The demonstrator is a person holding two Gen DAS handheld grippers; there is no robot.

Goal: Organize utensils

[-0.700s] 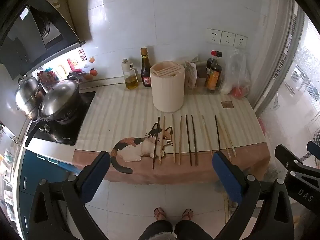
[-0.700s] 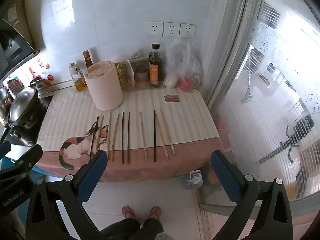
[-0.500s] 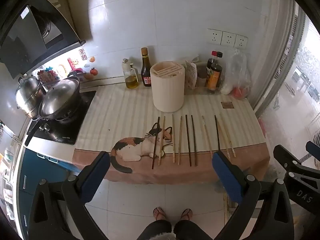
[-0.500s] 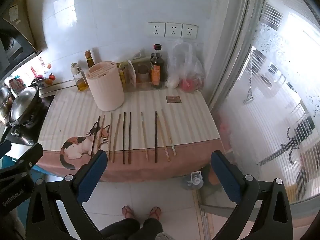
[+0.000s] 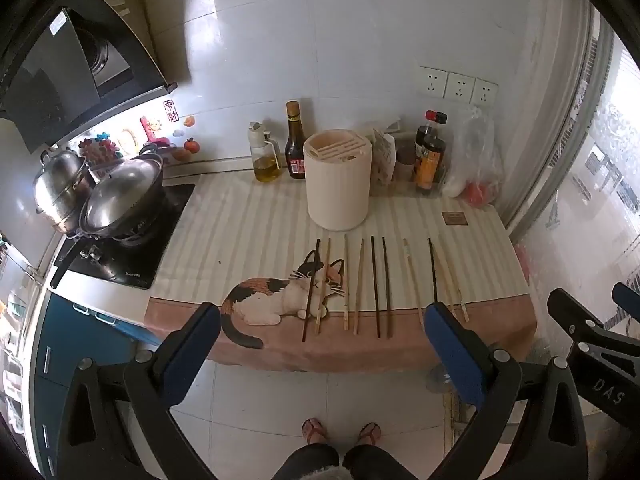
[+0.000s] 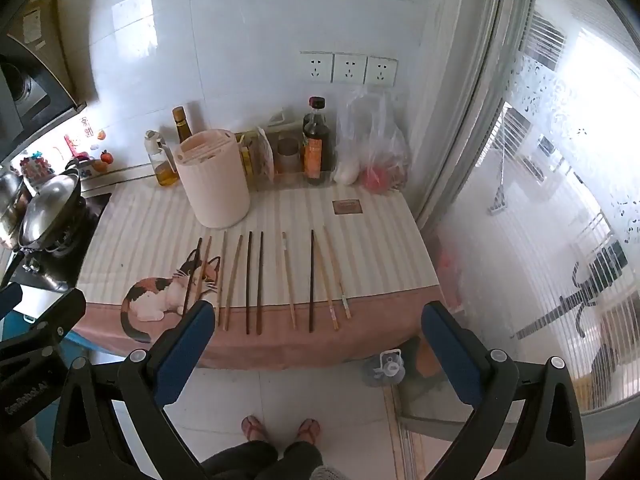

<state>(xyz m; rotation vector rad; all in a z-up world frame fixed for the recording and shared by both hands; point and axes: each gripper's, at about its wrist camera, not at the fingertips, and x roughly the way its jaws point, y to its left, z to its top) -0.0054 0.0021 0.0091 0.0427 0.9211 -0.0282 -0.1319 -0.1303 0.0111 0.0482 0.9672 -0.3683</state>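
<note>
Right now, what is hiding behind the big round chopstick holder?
Behind the chopstick holder, a yellow jar and a patterned packet peek out at its right, an oil bottle and a brown bottle at its left. Anything straight behind it is covered.

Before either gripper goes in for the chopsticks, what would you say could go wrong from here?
1. The chopsticks lie close together in a row, so wide-open jaws may catch two or nudge a neighbour.
2. Their near ends sit by the counter edge; a knock could roll one onto the floor.
3. The holder has narrow top slots, so a tilted stick may miss.
</note>
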